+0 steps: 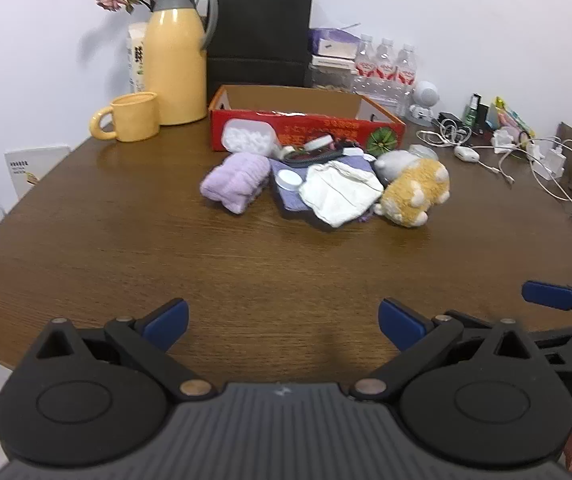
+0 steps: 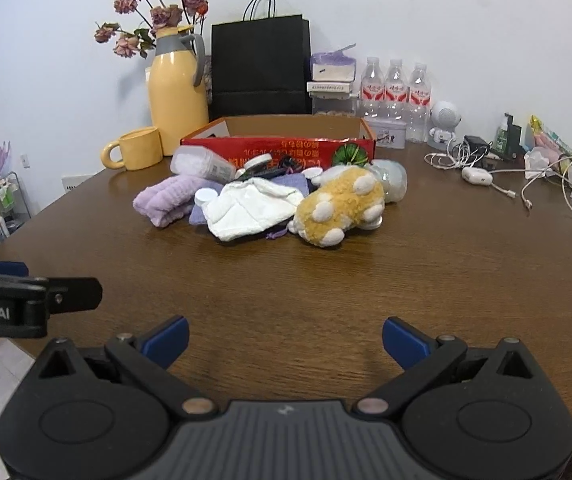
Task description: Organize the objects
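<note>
A pile lies mid-table before a red cardboard box (image 1: 306,130) (image 2: 286,148): a lilac towel (image 1: 236,182) (image 2: 162,200), a white cloth pouch (image 1: 340,192) (image 2: 252,210), a yellow plush toy (image 1: 416,190) (image 2: 342,208), a clear tub of cotton swabs (image 1: 248,138) (image 2: 202,164), a small white lid (image 1: 289,179) (image 2: 205,197) and small dark items. My left gripper (image 1: 284,326) is open and empty, well short of the pile. My right gripper (image 2: 285,342) is open and empty too, also near the table's front edge.
At the back stand a yellow thermos (image 1: 176,56) (image 2: 178,92), a yellow mug (image 1: 130,117) (image 2: 134,154), a black paper bag (image 1: 260,36) (image 2: 260,66) and water bottles (image 1: 384,70) (image 2: 394,88). Cables and chargers (image 1: 526,156) (image 2: 526,184) lie at the right.
</note>
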Action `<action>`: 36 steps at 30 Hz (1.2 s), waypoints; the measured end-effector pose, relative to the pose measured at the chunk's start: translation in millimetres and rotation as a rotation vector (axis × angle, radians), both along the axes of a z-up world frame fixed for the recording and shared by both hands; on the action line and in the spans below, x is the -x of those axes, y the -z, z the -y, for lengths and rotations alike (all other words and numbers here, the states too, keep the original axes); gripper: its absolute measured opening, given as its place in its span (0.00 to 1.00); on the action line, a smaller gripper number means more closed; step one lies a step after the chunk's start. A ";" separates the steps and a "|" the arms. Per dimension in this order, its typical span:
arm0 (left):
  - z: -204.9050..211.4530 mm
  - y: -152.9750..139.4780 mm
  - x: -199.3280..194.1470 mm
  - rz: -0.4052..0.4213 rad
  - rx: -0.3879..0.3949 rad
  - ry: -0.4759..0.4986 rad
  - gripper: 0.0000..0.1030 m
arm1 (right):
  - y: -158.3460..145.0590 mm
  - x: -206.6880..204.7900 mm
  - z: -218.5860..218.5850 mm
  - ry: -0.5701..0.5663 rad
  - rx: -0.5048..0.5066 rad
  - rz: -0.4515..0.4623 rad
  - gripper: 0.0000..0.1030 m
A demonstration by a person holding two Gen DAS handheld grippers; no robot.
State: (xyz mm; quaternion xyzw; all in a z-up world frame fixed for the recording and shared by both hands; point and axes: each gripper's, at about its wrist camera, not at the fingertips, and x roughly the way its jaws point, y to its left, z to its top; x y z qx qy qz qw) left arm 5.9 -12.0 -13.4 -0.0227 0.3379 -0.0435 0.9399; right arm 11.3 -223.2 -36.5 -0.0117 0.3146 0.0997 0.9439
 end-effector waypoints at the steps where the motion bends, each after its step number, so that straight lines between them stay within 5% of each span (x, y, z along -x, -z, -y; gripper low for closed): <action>1: -0.1 0.9 -1.4 -0.007 0.008 0.006 1.00 | -0.5 0.4 -0.9 0.000 0.004 0.004 1.00; 36: 14.7 -3.9 4.9 0.035 -0.088 0.004 1.00 | -3.7 7.7 20.6 0.068 -0.102 0.089 1.00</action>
